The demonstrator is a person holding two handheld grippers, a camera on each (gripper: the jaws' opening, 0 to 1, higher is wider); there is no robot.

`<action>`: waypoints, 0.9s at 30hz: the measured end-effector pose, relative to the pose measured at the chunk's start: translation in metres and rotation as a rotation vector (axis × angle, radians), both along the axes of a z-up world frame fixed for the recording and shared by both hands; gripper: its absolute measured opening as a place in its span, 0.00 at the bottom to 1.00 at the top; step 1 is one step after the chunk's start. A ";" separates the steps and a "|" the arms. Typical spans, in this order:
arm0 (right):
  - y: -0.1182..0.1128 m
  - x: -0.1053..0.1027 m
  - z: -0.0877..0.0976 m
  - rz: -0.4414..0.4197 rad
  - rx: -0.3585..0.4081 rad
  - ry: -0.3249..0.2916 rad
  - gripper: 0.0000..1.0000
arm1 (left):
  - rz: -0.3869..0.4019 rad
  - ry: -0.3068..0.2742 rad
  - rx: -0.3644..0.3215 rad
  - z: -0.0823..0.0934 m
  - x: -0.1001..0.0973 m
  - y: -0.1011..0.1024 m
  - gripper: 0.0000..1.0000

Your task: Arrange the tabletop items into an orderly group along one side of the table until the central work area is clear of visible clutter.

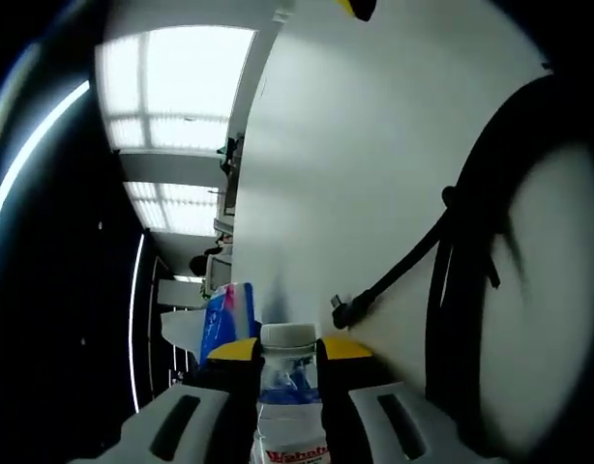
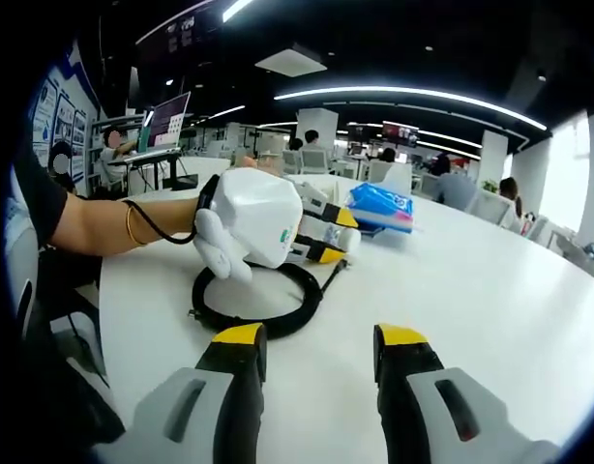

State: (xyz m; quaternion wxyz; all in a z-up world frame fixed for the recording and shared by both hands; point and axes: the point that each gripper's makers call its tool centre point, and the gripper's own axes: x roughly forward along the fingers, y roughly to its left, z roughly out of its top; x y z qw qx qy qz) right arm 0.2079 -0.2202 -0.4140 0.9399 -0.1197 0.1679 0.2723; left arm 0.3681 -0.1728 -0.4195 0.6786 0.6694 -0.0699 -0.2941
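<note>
Bottle (image 1: 289,387) between left tongs (image 1: 289,350); bare table (image 1: 374,145) beyond.

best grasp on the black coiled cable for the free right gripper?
Take the black coiled cable on its near arc, coming straight down from above with the open right gripper, one jaw inside the ring and one outside. It lies flat on the white table, so a side approach finds no edge. The far arc sits under the left gripper, which holds a bottle.
</note>
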 end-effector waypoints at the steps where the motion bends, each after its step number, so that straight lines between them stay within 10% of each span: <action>1: 0.000 0.000 0.000 0.000 0.000 0.000 0.43 | 0.000 -0.005 -0.002 0.000 -0.001 0.000 0.21; 27: 0.009 -0.001 0.008 0.013 -0.017 -0.005 0.42 | 0.025 -0.017 -0.268 0.070 -0.018 0.036 0.21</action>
